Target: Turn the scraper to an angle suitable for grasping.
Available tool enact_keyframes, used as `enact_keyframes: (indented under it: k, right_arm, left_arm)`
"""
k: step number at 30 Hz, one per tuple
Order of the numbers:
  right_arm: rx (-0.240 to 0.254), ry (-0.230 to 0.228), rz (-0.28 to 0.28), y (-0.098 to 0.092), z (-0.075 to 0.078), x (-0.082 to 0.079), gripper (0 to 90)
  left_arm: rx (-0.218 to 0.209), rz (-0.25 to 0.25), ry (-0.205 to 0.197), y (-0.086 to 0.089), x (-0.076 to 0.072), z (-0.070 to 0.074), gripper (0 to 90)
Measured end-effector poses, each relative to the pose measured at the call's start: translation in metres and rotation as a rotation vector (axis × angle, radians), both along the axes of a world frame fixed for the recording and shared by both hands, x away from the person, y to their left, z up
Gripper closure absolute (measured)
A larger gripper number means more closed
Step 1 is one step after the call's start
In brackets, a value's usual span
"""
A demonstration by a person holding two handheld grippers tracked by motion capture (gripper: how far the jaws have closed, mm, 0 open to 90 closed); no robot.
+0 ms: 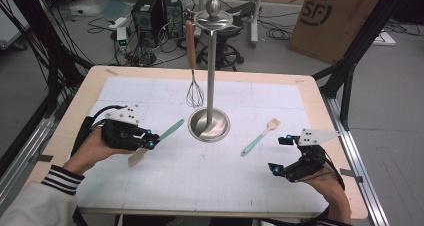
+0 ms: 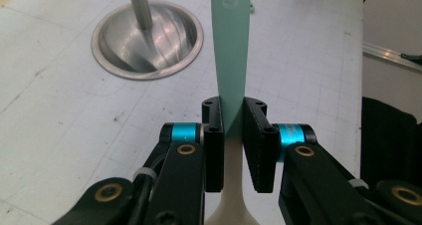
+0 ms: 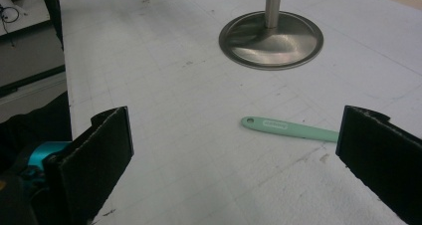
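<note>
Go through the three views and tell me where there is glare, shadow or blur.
High view: even overhead light, soft throughout, bright sheen on the stand's base. Left gripper view: streaky glare on the base; the spatula held by the left hand-held gripper looks sharp. Right gripper view: the near jaws are blurred, the brush handle is crisp and the base shows dull reflections.

Lab: computer towers (image 1: 156,11), floor cables (image 1: 102,23)
</note>
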State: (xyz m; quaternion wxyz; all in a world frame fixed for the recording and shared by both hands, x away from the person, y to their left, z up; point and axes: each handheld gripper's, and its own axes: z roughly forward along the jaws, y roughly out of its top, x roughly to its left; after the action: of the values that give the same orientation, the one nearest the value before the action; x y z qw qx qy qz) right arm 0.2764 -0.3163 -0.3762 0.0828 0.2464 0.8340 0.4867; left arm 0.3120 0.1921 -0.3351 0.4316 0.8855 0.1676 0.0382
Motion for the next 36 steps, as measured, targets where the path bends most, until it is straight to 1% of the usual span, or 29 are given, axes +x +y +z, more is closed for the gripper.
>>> enact_keyframes:
  k: [8,15,17,20,21,23,24,25,30,36]
  right_arm:
    - [0.001,0.001,-0.001,0.001,0.001,-0.001,0.2]
    - [0.004,-0.001,0.0,0.001,0.002,-0.001,0.2]
    - [0.004,-0.002,0.0,0.0,0.002,-0.001,0.2]
    - [0.009,0.0,-0.002,0.0,0.003,-0.002,0.2]
    - [0.01,-0.003,-0.002,-0.001,0.003,-0.001,0.2]
    - [0.012,-0.002,-0.002,-0.001,0.003,-0.001,0.2]
    - [0.011,-0.005,-0.004,-0.002,0.003,-0.001,0.2]
    - [0.012,-0.003,-0.004,-0.002,0.003,-0.002,0.2]
    - [0.013,-0.007,-0.003,-0.002,0.003,-0.001,0.2]
    - [0.012,-0.003,-0.003,-0.001,0.003,-0.001,0.2]
  left_arm:
    - [-0.024,-0.03,-0.031,-0.004,-0.007,0.01,79.8]
    - [-0.073,-0.053,-0.055,-0.006,-0.011,0.02,79.8]
    - [-0.077,-0.056,-0.059,-0.006,-0.011,0.023,79.7]
    - [-0.103,-0.055,-0.066,-0.005,-0.012,0.026,79.7]
    - [-0.117,-0.049,-0.061,-0.006,-0.012,0.027,79.7]
    - [-0.118,-0.056,-0.071,-0.006,-0.012,0.029,79.7]
    - [-0.128,-0.054,-0.068,-0.007,-0.012,0.03,79.7]
    - [-0.128,-0.055,-0.074,-0.007,-0.012,0.031,79.8]
    - [-0.165,-0.057,-0.081,-0.009,-0.014,0.037,79.7]
    - [-0.192,-0.057,-0.094,-0.012,-0.016,0.043,79.7]
